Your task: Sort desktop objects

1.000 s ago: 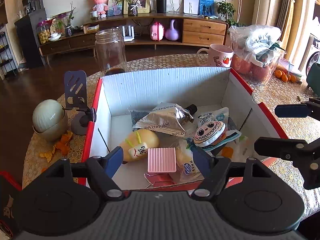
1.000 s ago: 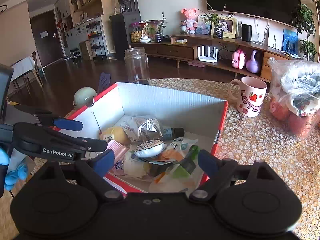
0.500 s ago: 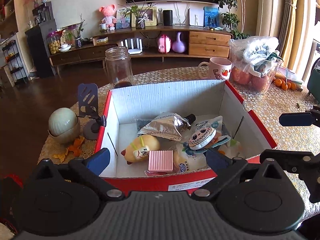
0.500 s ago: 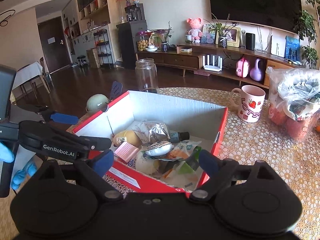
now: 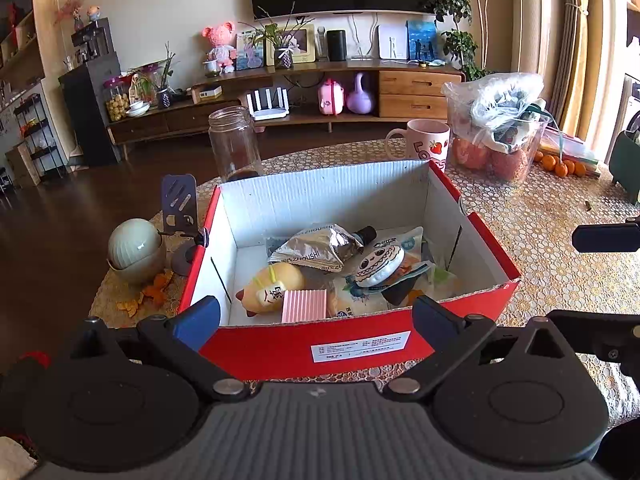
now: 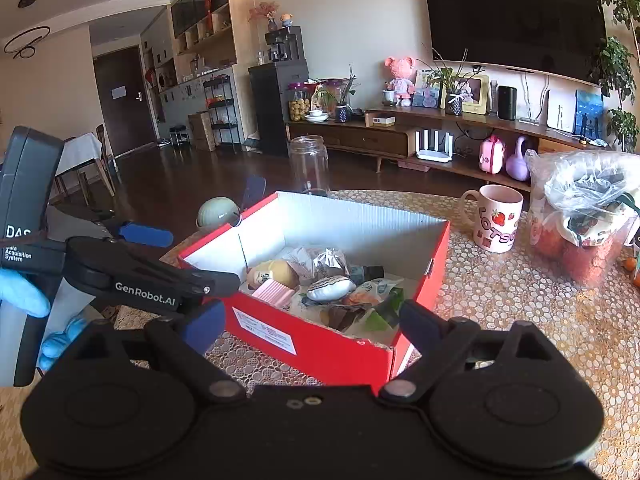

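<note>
In the left wrist view, the left gripper [image 5: 316, 316] is seen with its jaws spread wide and nothing between them, held just short of the near wall of the red cardboard box with a white inside [image 5: 360, 348], which stands on the desk covered by a gold lace cloth [image 5: 560, 240]. Inside the box a yellow soft toy [image 5: 272, 284], a pink ribbed block [image 5: 304, 306], a silver foil snack packet [image 5: 316, 242] and a round white pouch with a cartoon face [image 5: 378, 266] are piled together. Outside it, a pale green lidded bowl [image 5: 134, 246], a clear glass jar [image 5: 234, 142] and a pink strawberry mug [image 5: 426, 140] are left on the desk. In the right wrist view, the right gripper [image 6: 310, 322] is likewise shown with empty, spread jaws near the box's near corner. Sorting is judged largely done; whether the bowl, jar and mug are meant to be sorted cannot be told.
</note>
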`<action>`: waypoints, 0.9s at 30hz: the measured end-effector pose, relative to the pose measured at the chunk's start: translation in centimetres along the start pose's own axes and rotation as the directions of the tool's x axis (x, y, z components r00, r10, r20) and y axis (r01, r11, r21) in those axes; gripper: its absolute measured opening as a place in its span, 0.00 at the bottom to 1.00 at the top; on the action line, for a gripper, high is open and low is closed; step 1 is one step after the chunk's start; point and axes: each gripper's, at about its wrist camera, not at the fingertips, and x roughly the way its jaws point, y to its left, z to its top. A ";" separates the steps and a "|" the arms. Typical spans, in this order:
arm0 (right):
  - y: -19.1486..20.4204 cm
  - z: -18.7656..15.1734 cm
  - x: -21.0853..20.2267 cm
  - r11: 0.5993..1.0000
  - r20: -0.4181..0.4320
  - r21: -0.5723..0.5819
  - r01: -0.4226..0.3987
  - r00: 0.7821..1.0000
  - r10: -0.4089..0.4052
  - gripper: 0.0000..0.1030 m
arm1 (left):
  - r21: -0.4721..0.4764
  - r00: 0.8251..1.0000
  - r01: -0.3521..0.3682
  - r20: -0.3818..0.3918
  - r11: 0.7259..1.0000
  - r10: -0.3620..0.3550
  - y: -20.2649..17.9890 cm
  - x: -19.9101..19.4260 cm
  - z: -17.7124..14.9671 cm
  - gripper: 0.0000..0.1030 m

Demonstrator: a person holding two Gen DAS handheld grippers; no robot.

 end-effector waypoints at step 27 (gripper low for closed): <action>-0.4 -4.1 -3.0 0.998 -0.006 0.026 0.052 0.999 -0.052 0.91 | 0.038 0.998 -0.055 -0.024 0.998 0.056 -3.3 -2.0 -4.0 1.00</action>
